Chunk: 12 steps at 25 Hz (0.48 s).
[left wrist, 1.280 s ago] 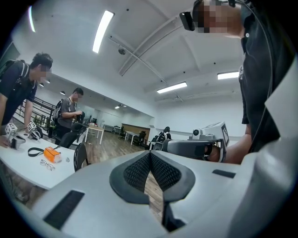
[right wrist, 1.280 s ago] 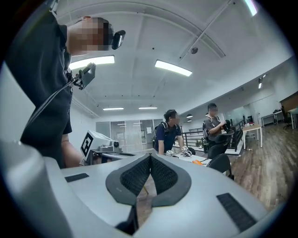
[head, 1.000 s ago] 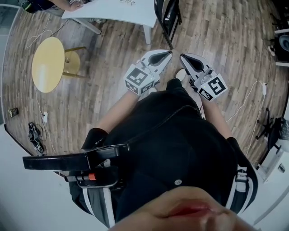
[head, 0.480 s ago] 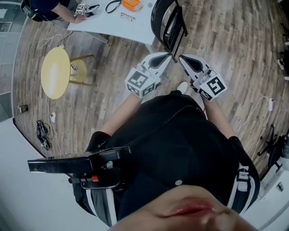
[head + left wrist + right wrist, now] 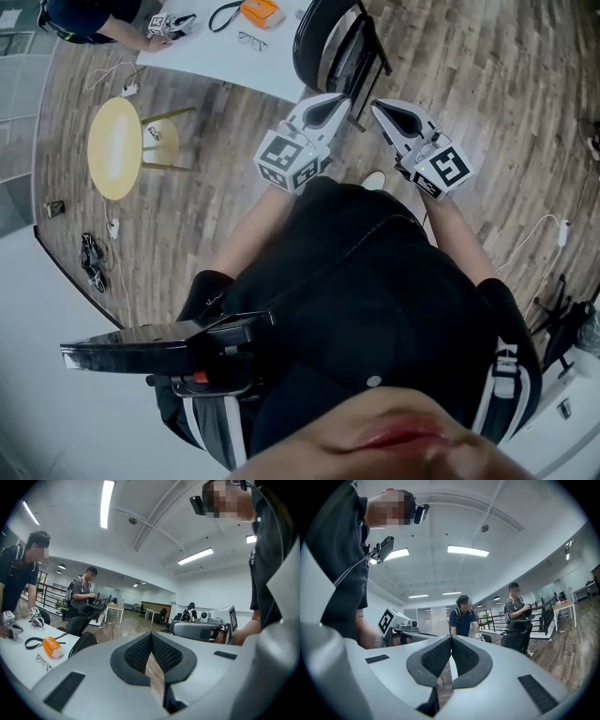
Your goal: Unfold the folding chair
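The black folding chair [image 5: 330, 45] stands folded on the wood floor, against the white table's [image 5: 230, 58] near corner. In the head view both grippers are held out side by side just short of it. The left gripper [image 5: 343, 98] is shut and empty, its tip close to the chair's lower frame. The right gripper [image 5: 377, 106] is also shut and empty, a little right of the chair. In the left gripper view the shut jaws [image 5: 151, 638] point past the chair's dark rounded back [image 5: 83, 642]. The right gripper view shows its shut jaws [image 5: 451, 641] with nothing between them.
An orange item [image 5: 260, 11], glasses [image 5: 246, 38] and a strap lie on the table, where a person [image 5: 86, 19] leans. A round yellow stool [image 5: 114, 148] stands left. Cables [image 5: 94, 258] lie by the left wall. Other people stand further off [image 5: 518, 616].
The chair and table have come nearer in the head view as the person walked toward them. Both grippers stay shut and now reach close to the chair.
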### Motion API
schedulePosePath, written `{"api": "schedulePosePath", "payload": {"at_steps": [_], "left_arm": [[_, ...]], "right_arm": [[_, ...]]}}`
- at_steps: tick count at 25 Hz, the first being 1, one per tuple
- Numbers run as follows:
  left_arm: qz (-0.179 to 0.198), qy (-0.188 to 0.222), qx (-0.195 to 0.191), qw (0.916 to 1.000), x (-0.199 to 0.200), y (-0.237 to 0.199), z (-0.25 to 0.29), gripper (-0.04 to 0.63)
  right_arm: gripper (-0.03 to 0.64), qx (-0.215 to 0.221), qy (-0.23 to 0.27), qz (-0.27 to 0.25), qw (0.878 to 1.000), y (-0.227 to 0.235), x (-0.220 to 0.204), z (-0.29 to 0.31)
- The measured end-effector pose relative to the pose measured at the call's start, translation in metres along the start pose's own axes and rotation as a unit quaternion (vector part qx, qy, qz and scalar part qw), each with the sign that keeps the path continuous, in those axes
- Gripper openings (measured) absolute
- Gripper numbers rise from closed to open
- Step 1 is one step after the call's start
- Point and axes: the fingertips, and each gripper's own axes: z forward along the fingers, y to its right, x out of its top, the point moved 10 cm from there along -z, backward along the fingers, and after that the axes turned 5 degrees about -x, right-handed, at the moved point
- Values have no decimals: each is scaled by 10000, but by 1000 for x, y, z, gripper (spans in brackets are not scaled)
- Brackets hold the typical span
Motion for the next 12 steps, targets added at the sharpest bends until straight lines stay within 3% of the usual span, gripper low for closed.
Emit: {"api": "schedulePosePath", "payload": {"at_steps": [6,12], "left_arm": [[-111,-114,272,9995,0,-33,9,5],[-212,-199,39,9996,-1,-76,29,5]], "right_arm": [[8,-63,-9,82,9999,22,-6,22],[8,-346,-71,159,9993,39,-5,56]]}}
